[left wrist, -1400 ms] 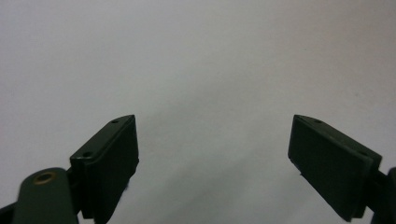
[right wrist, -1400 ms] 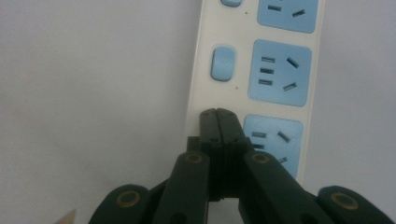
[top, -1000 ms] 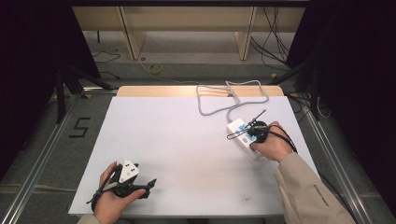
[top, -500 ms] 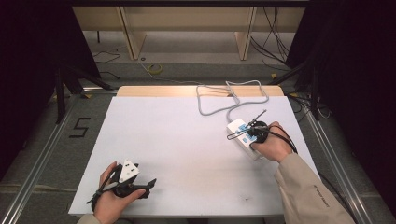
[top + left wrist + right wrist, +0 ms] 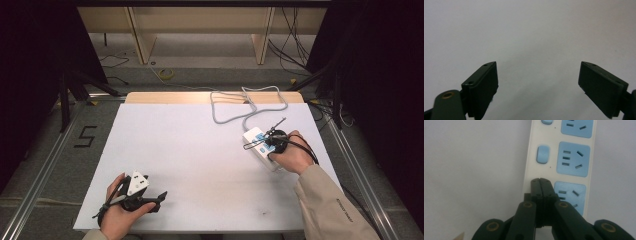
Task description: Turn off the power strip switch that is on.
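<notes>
A white power strip (image 5: 256,140) with blue sockets and blue rocker switches (image 5: 542,154) lies on the right side of the white table (image 5: 200,150). My right gripper (image 5: 266,142) is over it, held by a hand. In the right gripper view its jaws are pressed together, and the right gripper (image 5: 540,182) tip sits on the strip's (image 5: 574,157) switch column beside the nearest socket, hiding what is under it. My left gripper (image 5: 159,199) rests at the near left of the table. The left gripper (image 5: 537,75) stands wide open over bare white surface, holding nothing.
The strip's grey cable (image 5: 235,107) loops toward the table's far edge by a wooden strip (image 5: 165,97). Metal rails run along both sides of the table. A floor mark "5" (image 5: 85,136) lies to the left. Shelving legs and loose cables stand beyond the far edge.
</notes>
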The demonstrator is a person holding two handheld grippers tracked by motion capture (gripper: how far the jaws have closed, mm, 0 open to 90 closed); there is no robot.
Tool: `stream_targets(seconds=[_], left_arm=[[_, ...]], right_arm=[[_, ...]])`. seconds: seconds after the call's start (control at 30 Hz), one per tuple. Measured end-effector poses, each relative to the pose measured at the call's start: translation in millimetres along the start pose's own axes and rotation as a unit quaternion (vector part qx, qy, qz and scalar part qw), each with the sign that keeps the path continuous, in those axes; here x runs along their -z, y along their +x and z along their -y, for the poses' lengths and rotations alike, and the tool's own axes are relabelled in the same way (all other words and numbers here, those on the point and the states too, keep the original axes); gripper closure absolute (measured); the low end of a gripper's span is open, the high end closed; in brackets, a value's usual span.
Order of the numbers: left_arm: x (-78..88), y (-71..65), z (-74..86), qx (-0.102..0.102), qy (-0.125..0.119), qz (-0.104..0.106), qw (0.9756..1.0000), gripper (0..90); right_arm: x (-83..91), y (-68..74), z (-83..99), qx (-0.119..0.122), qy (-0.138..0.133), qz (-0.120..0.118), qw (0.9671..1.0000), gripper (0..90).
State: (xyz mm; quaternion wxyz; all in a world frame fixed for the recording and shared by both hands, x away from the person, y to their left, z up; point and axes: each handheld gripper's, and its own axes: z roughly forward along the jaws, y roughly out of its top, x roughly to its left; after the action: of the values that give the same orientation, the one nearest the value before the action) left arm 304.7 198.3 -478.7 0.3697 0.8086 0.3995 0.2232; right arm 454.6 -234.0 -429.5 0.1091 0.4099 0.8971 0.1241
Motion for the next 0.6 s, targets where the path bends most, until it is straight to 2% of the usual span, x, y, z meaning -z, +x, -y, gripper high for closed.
stream_targets(seconds=[0.6], left_arm=[[0.0,0.4,0.1,0.001,-0.001,-0.001,1.0000,15.7]], right_arm=[[5.1,-1.8,4.9,-0.004,-0.023,-0.004,0.9997,90.0]])
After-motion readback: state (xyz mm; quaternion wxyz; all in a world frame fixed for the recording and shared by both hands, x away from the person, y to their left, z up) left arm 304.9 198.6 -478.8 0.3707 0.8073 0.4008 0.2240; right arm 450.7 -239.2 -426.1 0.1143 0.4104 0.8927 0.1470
